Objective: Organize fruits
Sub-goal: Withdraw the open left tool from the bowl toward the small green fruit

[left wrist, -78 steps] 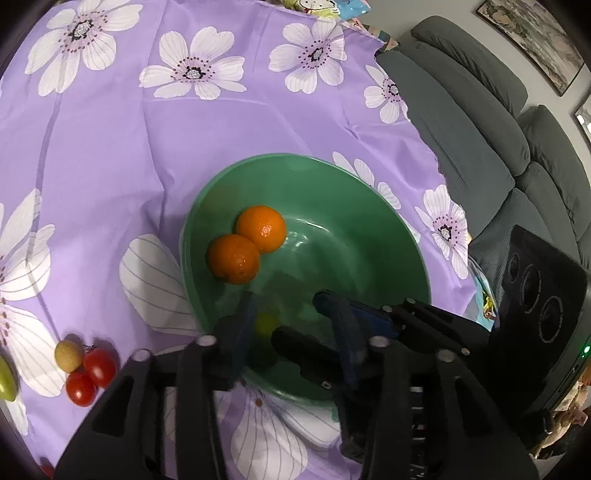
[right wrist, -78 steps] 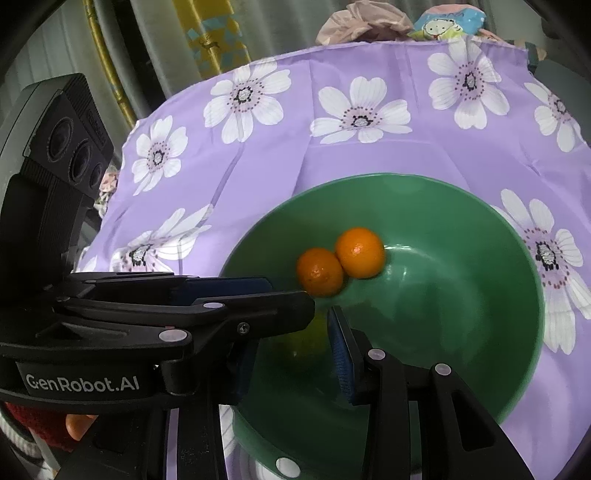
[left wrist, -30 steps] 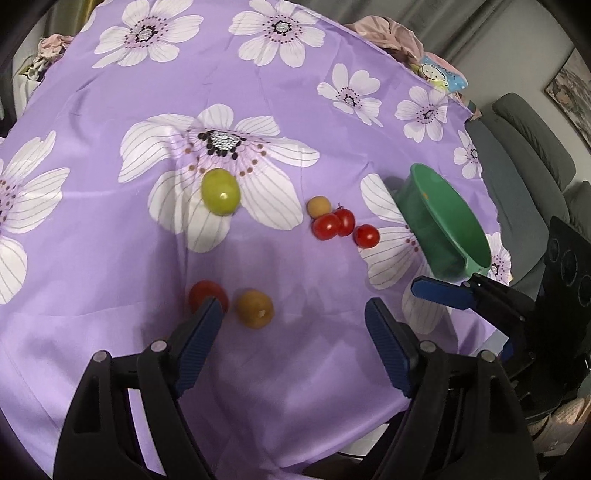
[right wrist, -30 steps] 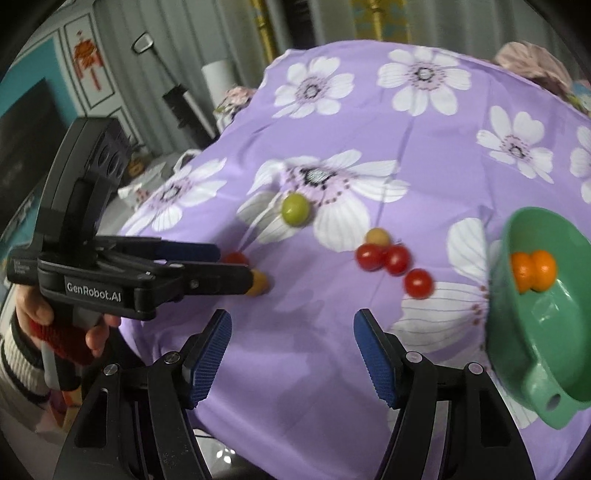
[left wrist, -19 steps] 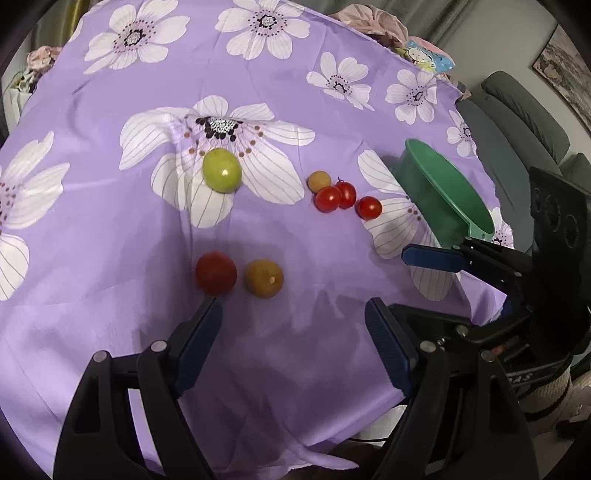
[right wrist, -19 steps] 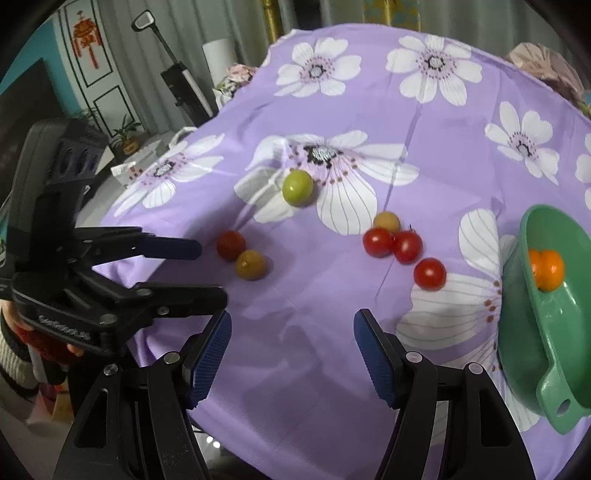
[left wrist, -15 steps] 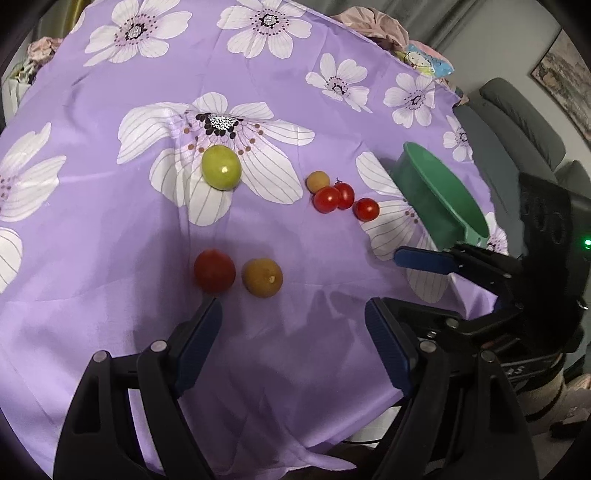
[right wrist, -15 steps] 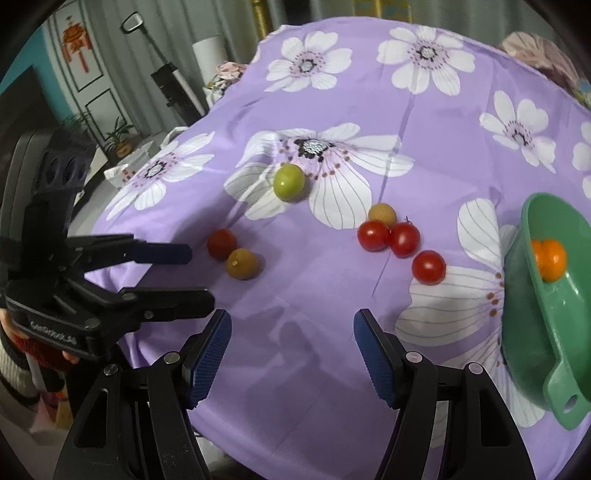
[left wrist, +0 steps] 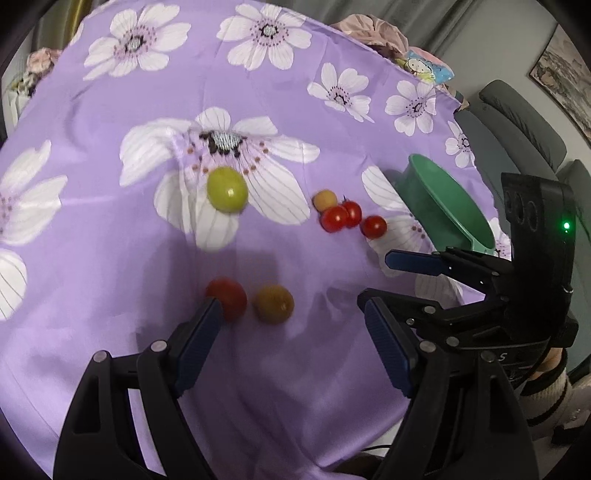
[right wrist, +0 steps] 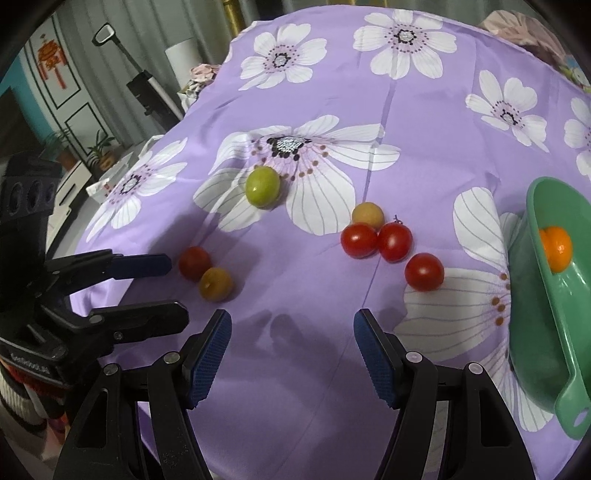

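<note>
Left wrist — left gripper (left wrist: 291,325) tilted down, agape

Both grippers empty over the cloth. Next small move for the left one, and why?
Probably ease the left gripper forward and down onto the yellowish tomato: its jaws stand open and empty, that fruit lies just ahead between them, and the green bowl holds only oranges in view.

purple floral cloth (left wrist: 110,258) | grey sofa (left wrist: 524,122) | framed picture (left wrist: 565,74) | curtain (right wrist: 122,22)
</note>
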`<control>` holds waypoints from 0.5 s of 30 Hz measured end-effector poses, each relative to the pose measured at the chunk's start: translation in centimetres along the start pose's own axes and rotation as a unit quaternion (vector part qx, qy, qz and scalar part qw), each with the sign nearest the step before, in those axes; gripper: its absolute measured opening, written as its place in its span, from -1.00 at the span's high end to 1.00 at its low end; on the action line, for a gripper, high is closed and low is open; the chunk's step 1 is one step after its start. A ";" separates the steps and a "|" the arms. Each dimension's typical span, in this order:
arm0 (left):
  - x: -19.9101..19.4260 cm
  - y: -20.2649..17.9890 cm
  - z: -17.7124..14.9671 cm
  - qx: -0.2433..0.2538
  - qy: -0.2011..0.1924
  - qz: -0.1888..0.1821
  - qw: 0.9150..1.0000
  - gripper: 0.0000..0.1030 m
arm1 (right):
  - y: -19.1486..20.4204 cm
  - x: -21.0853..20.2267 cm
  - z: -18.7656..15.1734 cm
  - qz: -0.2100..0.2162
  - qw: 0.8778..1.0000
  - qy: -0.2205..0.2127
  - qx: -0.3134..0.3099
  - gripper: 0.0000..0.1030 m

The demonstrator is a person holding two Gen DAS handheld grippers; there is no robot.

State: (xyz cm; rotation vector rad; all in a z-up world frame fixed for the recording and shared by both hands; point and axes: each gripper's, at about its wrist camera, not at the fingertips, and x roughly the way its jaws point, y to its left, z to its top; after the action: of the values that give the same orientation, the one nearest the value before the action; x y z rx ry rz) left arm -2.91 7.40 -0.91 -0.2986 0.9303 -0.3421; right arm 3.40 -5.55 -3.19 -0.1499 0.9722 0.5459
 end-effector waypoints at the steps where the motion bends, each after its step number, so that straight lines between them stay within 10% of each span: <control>1: 0.0 0.0 0.2 0.004 -0.004 0.007 1.000 -0.55 | -0.1 0.0 0.2 -0.002 1.000 -0.001 0.002 -0.34; 15: 0.8 1.1 3.1 0.004 -0.026 0.044 0.999 -0.55 | -0.4 1.4 2.2 -0.017 1.000 0.002 -0.004 -0.34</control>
State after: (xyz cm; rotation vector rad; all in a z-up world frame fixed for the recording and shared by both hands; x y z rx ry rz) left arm 0.22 8.39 -0.15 -0.2582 0.8873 -0.2560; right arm 5.87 -4.56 -3.08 -0.1737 0.9690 0.5173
